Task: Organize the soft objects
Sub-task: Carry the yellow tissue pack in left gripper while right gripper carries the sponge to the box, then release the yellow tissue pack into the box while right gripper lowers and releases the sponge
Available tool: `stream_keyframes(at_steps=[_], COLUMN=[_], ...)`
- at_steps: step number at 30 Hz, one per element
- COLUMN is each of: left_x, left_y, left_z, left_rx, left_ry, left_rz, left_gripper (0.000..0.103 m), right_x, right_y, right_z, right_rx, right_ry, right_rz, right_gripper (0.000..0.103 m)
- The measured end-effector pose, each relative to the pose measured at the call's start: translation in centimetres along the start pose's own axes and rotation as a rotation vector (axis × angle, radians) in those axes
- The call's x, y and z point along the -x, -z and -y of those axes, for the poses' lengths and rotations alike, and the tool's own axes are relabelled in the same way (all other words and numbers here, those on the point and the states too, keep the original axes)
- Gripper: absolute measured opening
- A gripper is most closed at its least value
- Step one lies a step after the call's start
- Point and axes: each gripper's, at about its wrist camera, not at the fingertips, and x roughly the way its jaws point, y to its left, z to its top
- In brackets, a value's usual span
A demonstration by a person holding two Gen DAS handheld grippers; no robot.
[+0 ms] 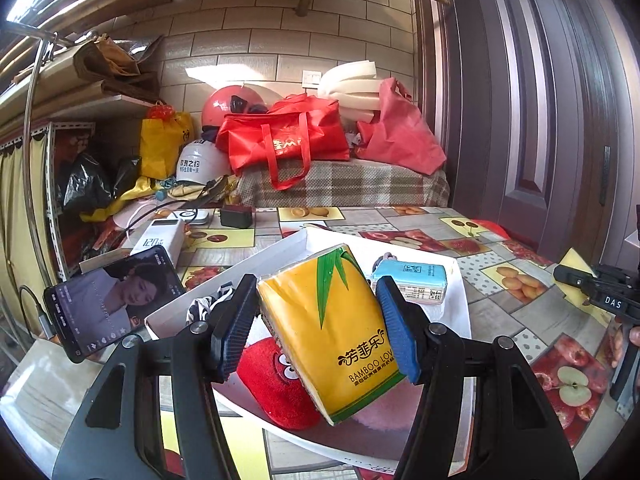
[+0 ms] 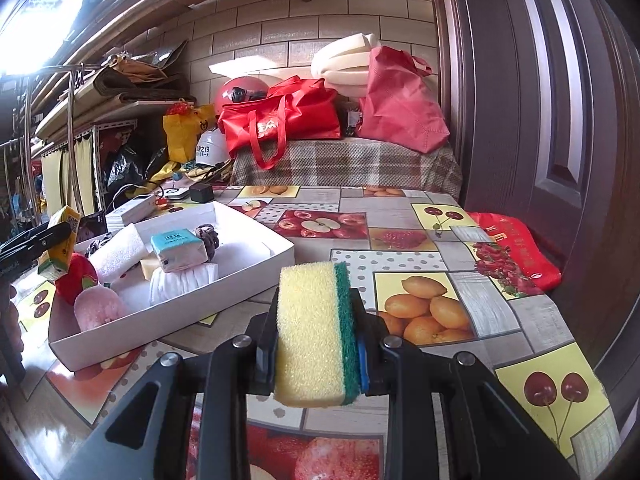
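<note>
Clamped between the left gripper's (image 1: pixel 320 322) blue pads, a yellow tissue pack (image 1: pixel 334 336) hangs tilted over the near end of the white tray (image 2: pixel 224 280), above a red plush (image 1: pixel 276 384). Right gripper (image 2: pixel 316 344) is squeezed on a yellow-green sponge (image 2: pixel 314 332) over the fruit-print tablecloth (image 2: pixel 440 240), right of the tray. A blue pack (image 2: pixel 178 250), white cloth (image 2: pixel 184 282) and pink puff (image 2: pixel 98 308) lie in the tray.

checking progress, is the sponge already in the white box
No, the sponge is clamped in the right tongs, outside the white box.
</note>
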Motion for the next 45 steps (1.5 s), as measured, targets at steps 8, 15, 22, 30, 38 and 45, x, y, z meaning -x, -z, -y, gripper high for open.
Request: stream_keyframes(at_steps=[8,15,22,30,38,45], left_x=[-0.9,-1.7,-2.3,-3.8,-5.8,-6.9], left_y=[-0.2,-0.5,-0.5,-1.1,-1.7,-1.9], left_z=[-0.3,-0.9,-1.1,-2.1,-3.3,-4.3], left_rx=[-0.010,0.002,0.005,0.026,0.058,0.104], left_ry=[-0.003,-0.007,-0.012,-0.014,-0.035,-0.036], left_rz=[-0.008,-0.018,-0.025,-0.038,-0.046,-0.062], left_gripper=[0.061,0.061,0.061,0.061,0.061,0.061], right_x=[-2.0,-4.5,-7.0,-9.3,-11.8,-13.7], right_y=[-0.9,-1.8,-2.6,-3.2,-4.0,-4.8], right_z=[-2.9,-5.8,-6.7,-8.5,-11.1,-13.1], right_rx=[0.010,0.032,-0.011,-0.022,0.026,0.082], right_ry=[-0.075,-0.140,-0.182,-0.234,-0.240,-0.230], right_rz=[-0.014,-0.035,-0.063,-0.120,-0.128,-0.138], right_gripper=[0.028,0.028,0.028,0.027,0.027,0.027])
